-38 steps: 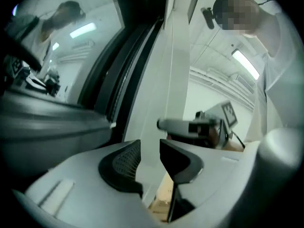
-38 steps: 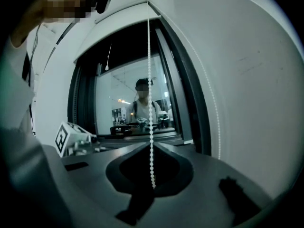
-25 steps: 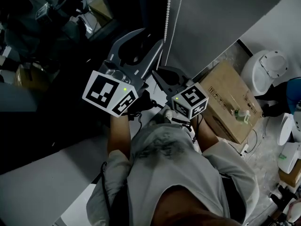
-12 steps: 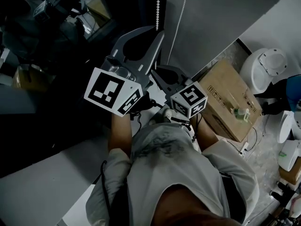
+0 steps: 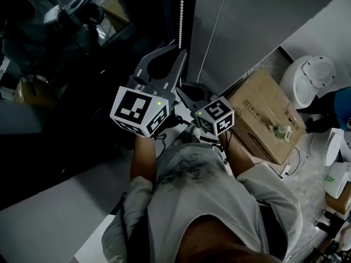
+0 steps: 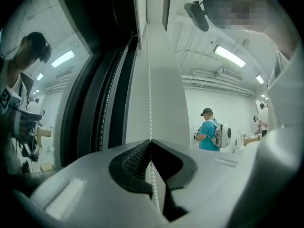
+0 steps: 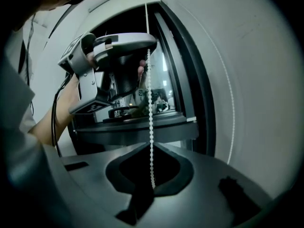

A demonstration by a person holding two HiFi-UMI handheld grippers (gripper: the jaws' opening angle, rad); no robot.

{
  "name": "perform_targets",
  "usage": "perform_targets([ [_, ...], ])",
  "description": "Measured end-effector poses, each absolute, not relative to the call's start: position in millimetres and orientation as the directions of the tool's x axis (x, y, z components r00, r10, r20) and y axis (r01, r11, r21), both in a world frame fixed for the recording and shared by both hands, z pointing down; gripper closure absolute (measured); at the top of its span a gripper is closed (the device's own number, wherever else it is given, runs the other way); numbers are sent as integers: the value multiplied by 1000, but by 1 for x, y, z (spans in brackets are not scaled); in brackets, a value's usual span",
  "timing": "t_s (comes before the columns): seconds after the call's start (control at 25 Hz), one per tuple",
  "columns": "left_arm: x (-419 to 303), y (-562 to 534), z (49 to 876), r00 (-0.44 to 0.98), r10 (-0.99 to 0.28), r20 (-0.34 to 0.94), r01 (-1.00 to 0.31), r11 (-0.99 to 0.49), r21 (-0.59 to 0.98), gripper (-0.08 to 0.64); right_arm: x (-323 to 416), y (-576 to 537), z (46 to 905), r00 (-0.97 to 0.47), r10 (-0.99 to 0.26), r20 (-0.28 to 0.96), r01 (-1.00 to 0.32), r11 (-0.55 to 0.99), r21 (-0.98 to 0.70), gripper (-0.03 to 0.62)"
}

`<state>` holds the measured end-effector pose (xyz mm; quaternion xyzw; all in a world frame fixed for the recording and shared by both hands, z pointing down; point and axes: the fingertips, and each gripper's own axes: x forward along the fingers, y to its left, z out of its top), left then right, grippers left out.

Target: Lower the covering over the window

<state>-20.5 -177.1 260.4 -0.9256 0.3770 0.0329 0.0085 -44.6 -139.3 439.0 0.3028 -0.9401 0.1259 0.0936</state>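
Lowered slightly, the jaws of the left gripper [image 6: 151, 140] have just been closed on the white bead chain [image 6: 150, 89] beside the grey roller blind [image 5: 247, 21]; below, it is pinched by the right gripper [image 7: 150, 144].

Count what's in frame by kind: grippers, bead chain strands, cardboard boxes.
grippers: 2 (left gripper, right gripper)
bead chain strands: 2
cardboard boxes: 1
total: 5
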Motion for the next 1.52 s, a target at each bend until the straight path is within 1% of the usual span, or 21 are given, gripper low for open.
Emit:
perform_targets([
  [0.36, -27, -182, 311, 700, -714, 19, -714, -697, 73, 546, -47, -131, 482, -800, -518, 303, -586, 784, -208, 568],
  [0.64, -25, -183, 352, 690, -717, 100, -724, -682, 104, 546, -43, -117, 515, -788, -482, 383, -585, 781, -220, 568],
  [0.76, -27, -182, 359, 690, -716, 106, -723, -680, 119, 546, -34, -113, 510, -791, -488, 369, -585, 782, -217, 566],
  [0.84, -28, -180, 359, 692, -714, 104, -721, -682, 122, 546, -26, -113, 491, -799, -502, 331, -580, 790, -202, 564],
  [0.88, -28, -179, 358, 694, -713, 102, -720, -683, 123, 546, -22, -113, 476, -807, -508, 301, -573, 797, -191, 541],
  [0.92, -28, -177, 358, 695, -711, 101, -718, -685, 123, 546, -18, -113, 459, -819, -512, 261, -562, 807, -182, 497],
  [1.04, -26, -173, 357, 702, -706, 94, -712, -690, 127, 546, -7, -113, 391, -853, -513, 90, -521, 836, -174, 474],
  [1.16, -22, -168, 356, 711, -697, 93, -703, -701, 122, 546, 0, -120, 323, -842, -537, -40, -530, 840, -119, 474],
  [1.28, -18, -163, 357, 721, -686, 91, -692, -712, 118, 546, 1, -134, 270, -822, -553, -137, -548, 833, -73, 474],
  [1.32, -16, -161, 356, 725, -683, 89, -689, -715, 119, 546, -1, -139, 255, -818, -551, -165, -548, 833, -69, 483],
  [1.4, -12, -157, 356, 731, -676, 89, -682, -722, 117, 546, -4, -148, 232, -813, -544, -208, -543, 837, -66, 509],
  [1.52, -8, -153, 356, 737, -670, 93, -676, -729, 109, 546, -10, -157, 215, -815, -533, -227, -537, 842, -50, 517],
])
